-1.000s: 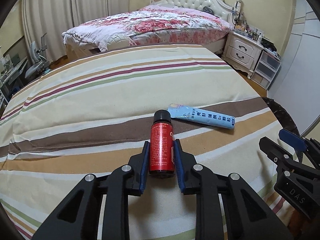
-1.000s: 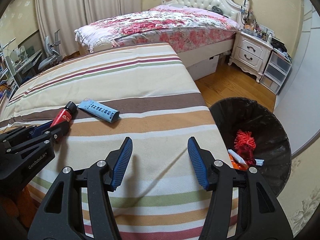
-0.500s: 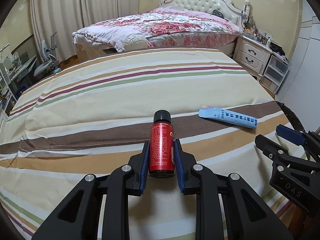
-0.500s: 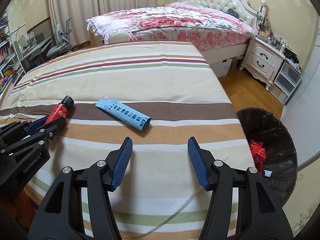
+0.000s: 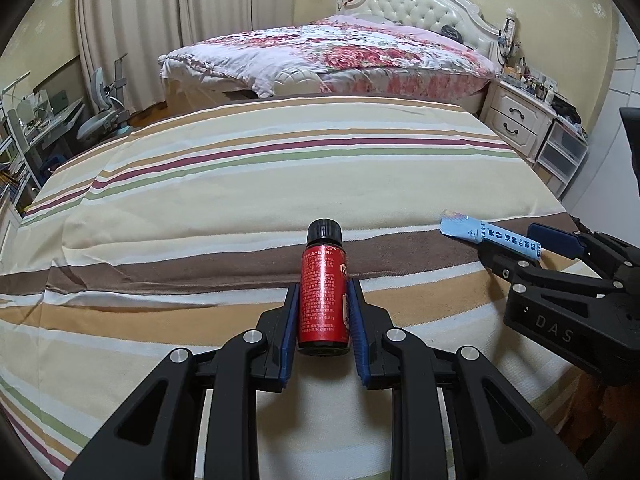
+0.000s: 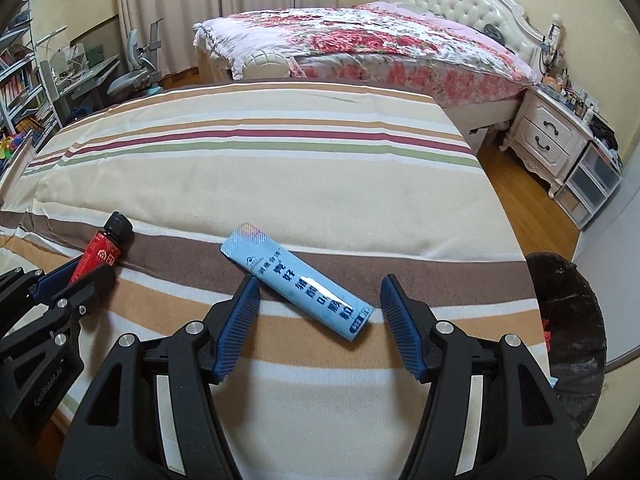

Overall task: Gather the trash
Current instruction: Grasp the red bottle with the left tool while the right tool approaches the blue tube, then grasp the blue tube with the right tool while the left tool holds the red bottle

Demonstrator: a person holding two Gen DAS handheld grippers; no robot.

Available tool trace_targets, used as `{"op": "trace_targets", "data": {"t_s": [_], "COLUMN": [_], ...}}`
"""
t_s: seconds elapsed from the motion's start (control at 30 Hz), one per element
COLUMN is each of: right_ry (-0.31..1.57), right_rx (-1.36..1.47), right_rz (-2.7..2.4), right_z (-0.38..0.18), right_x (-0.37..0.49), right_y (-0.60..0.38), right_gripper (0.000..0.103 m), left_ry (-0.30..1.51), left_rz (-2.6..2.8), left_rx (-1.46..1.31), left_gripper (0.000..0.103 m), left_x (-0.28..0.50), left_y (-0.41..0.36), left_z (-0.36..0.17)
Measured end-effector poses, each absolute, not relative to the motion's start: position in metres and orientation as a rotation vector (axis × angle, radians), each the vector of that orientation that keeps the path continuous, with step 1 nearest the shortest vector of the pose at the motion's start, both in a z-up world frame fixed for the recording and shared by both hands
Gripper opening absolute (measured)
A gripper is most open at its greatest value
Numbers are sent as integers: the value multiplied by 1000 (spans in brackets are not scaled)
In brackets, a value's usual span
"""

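Red bottle (image 5: 323, 292) sits clamped in the left hand-held gripper (image 5: 323, 300); the right hand-held gripper (image 6: 320, 296) is opening, straddling the blue sachet (image 6: 298, 280).

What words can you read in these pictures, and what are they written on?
"DAS": on the side of the right gripper.
"GenRobot.AI": on the side of the left gripper.
Blue packet: large Chinese characters, not clear enough to quote.
Red bottle: fine print and a small logo, too small to read.

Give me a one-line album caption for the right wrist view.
Right gripper, jaws opening, straddles a blue sachet on the striped bedspread; left gripper holds a red bottle.
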State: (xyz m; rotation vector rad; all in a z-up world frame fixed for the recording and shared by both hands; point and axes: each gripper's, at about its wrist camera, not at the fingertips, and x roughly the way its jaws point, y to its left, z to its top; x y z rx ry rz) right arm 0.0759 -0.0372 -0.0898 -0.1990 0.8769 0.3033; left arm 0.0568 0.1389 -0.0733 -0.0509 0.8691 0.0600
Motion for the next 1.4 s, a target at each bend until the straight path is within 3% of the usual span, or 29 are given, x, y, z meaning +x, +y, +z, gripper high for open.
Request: {"op": "trace_targets", "data": {"t_s": [0.13,0.3,0.43,0.77,0.83,0.93,1.1,1.17,1.3,1.4], "right_ry": [871,868,871,885,884,885,882,882,877,879], "right_rx": [-197,-205,-216,-192,-186,-175,-170,-170,-194,-197], "right_rz": [316,342,356,368,364,369,374,373,367,368], "right_z": [-90,-89,-89,-87,-87,-88,-88,-88,-89,-89], "right_x": [77,69,63,45,47,50,53,54,54,53], "right_y": [-32,-26,-23,-32,-31,-29,-26,-25,-24,-24], "right_gripper": [53,28,18,19,21,36,38,37,20,18], "left_ry": [868,868,867,863,862,860,859,859,858,854], "left_rz": [64,62,61,62,62,62,63,63,63,65], "left_rx": [-63,-68,-69,-65,-63,-67,-73,-73,-73,-72], "left_gripper": [25,25,25,25,25,25,25,25,25,25], "left_x": [58,58,58,57,57,56,56,56,56,55], "left_y": [143,145,145,145,144,145,145,145,145,145], "left_z": [-73,-74,-74,-73,-73,-72,-72,-72,-72,-71]}}
